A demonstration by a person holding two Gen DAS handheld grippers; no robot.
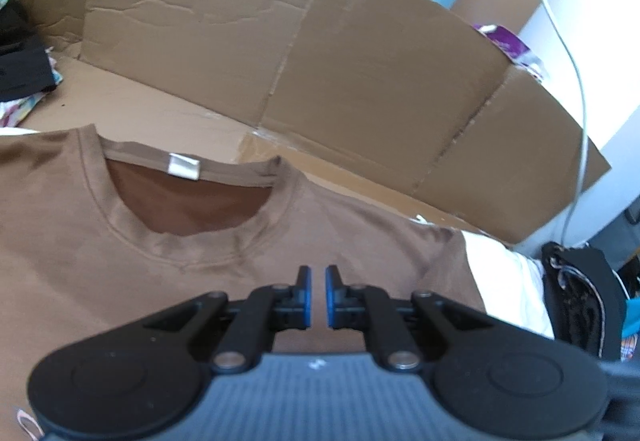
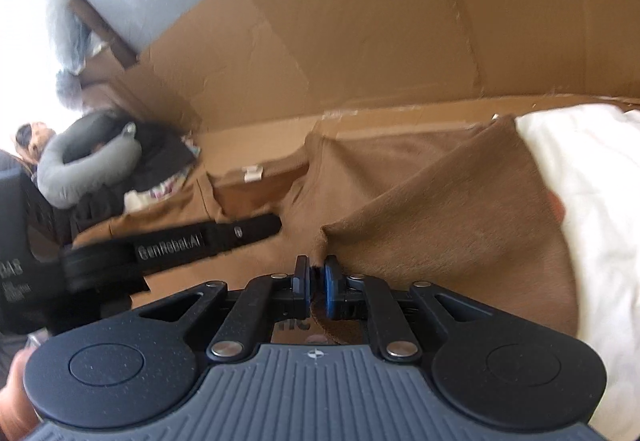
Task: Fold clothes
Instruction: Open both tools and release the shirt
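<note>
Cardboard sheet (image 1: 168,109) under my brown T-shirt (image 1: 100,281).
My right gripper (image 2: 317,273) pinches a lifted shirt edge; my left gripper (image 1: 318,283) hovers, fingers slightly apart, empty.

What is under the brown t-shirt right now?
A white sheet shows beside and below the brown t-shirt, with flattened cardboard under its collar end. What lies beneath the shirt's middle is covered.
</note>
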